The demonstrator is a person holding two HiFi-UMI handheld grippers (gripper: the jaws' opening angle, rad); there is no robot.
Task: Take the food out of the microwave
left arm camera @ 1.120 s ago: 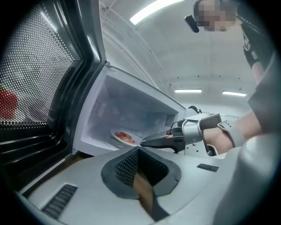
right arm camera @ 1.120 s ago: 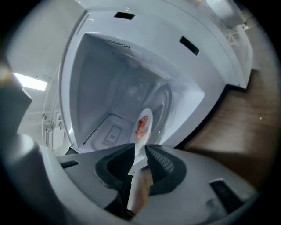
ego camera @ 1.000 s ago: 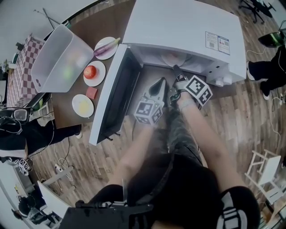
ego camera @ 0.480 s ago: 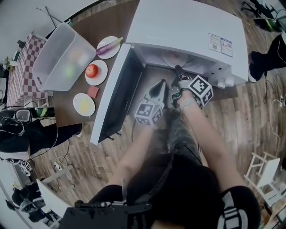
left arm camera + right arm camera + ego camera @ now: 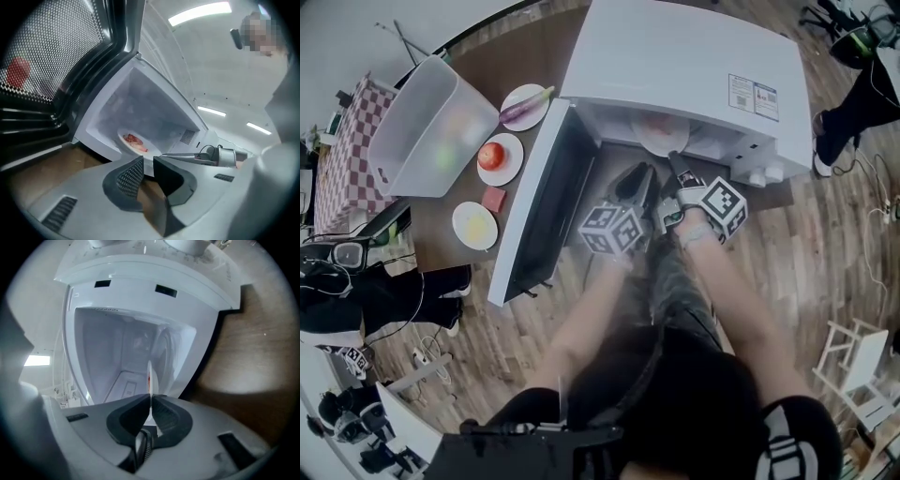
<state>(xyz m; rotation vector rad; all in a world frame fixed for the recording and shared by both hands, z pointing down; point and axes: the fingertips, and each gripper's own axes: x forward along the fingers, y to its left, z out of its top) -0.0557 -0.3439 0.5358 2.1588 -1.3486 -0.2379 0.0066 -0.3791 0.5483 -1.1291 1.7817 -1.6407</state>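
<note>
The white microwave (image 5: 694, 66) stands with its door (image 5: 534, 211) swung out to the left. A white plate (image 5: 661, 136) with reddish food (image 5: 133, 139) lies at the mouth of the cavity. My right gripper (image 5: 673, 157) is shut on the plate's near rim. In the right gripper view the plate (image 5: 150, 376) stands edge-on between the pads. My left gripper (image 5: 642, 172) hovers just left of it in front of the opening. Its jaws are opening, with a narrow gap and nothing between them (image 5: 148, 164). The right gripper (image 5: 206, 157) shows past the left jaws.
Left of the door on the wooden table (image 5: 506, 56) stand a clear plastic bin (image 5: 427, 122), a plate with a tomato (image 5: 491, 155), a plate with a purple vegetable (image 5: 525, 101), a plate with something yellow (image 5: 474, 223) and a pink block (image 5: 494, 198). A person's legs (image 5: 862, 84) are at the right.
The plate has slid outward, its rim now at the cavity's front. My left gripper has rolled a little and sits closer to the opening. The right gripper still holds the rim.
</note>
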